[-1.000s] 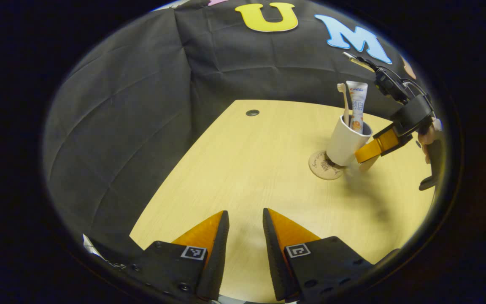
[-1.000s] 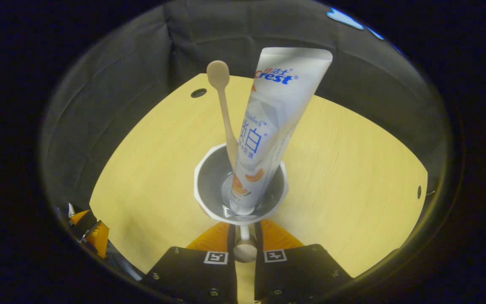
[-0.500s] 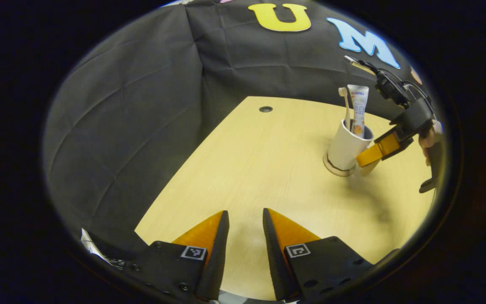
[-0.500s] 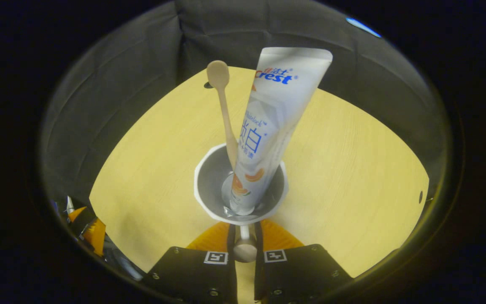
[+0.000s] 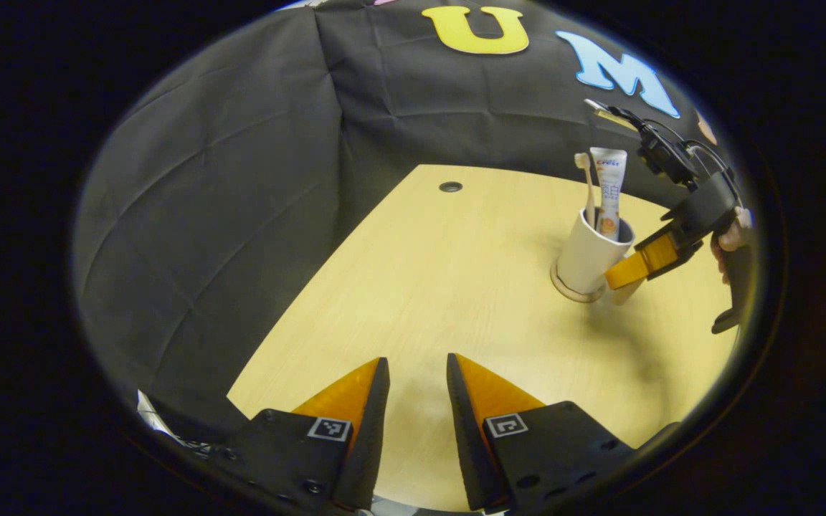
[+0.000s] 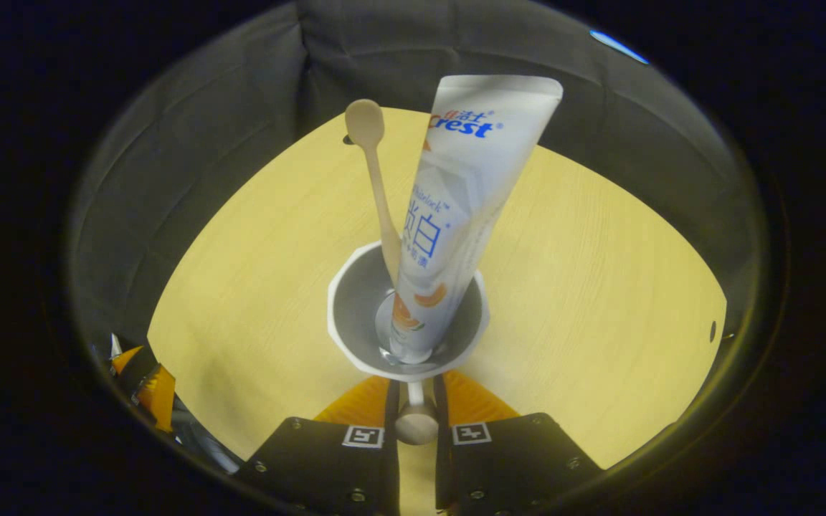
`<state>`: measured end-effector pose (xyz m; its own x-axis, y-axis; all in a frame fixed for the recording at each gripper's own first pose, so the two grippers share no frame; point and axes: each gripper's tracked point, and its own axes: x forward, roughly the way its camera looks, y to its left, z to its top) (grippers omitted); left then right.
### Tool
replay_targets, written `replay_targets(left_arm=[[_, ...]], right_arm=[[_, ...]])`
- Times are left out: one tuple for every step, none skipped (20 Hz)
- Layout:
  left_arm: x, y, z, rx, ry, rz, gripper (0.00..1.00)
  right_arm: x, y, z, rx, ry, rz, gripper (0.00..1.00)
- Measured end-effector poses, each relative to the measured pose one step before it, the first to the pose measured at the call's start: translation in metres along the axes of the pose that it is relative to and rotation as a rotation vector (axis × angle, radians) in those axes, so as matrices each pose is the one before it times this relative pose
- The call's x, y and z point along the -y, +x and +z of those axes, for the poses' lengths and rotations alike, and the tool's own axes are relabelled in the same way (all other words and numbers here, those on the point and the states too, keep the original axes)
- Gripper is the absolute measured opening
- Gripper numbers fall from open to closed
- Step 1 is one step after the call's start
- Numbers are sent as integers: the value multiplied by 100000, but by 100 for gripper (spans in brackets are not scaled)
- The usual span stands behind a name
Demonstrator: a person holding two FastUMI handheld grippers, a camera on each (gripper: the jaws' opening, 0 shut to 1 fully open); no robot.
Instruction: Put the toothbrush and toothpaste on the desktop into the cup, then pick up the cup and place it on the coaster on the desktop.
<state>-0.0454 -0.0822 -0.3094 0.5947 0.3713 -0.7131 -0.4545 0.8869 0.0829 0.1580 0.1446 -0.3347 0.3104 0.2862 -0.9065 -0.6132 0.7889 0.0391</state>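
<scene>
Jaws: right gripper (image 6: pixel 413 390) clamped on handle (image 6: pixel 415 423) of upright cup (image 5: pixel 589 256), seated on coaster (image 5: pixel 576 290); left gripper (image 5: pixel 416 390) apart, empty, well off.

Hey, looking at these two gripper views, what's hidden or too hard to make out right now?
- Coaster: left gripper view shows a sliver of rim; the cup covers the rest.
- Cup handle: in the right gripper view, the right gripper jaws cover most of it.
- Toothbrush bristles: face away in the right gripper view, too small in the left.
- Toothpaste cap: hidden inside the cup.
</scene>
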Motion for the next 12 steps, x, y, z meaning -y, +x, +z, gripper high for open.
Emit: replay_targets(left_arm=[[131,-77,147,305,495,-169,49],[60,-5,159,367,544,-73,54],[43,23,202,414,465,-91,49],[128,38,176,422,270,-99,54],[229,6,105,348,178,-134,54],[81,186,-11,353,304,-168,54],[253,128,-25,53,301,-61,54],[469,219,114,83,168,-156,54],[331,123,95,10,212,-118,54],[217,100,111,254,334,-138,54],[168,-31,86,395,338,-256,54],[100,-182,193,394,352,-319,54]], right_arm=[[3,-98,-58,-9,138,-52,21],[2,-22,-4,-47,397,-13,21],[-82,55,-65,-134,180,178,21],[-61,42,60,518,261,487,22],[2,-87,-62,305,99,109,23],[-209,-122,138,965,92,972,23],[25,-5,46,407,138,863,25],[103,-139,108,145,199,153,27],[-72,-262,165,264,401,246,27],[-137,-216,191,359,561,334,27],[-116,-346,158,672,536,351,27],[26,-336,132,833,573,455,27]])
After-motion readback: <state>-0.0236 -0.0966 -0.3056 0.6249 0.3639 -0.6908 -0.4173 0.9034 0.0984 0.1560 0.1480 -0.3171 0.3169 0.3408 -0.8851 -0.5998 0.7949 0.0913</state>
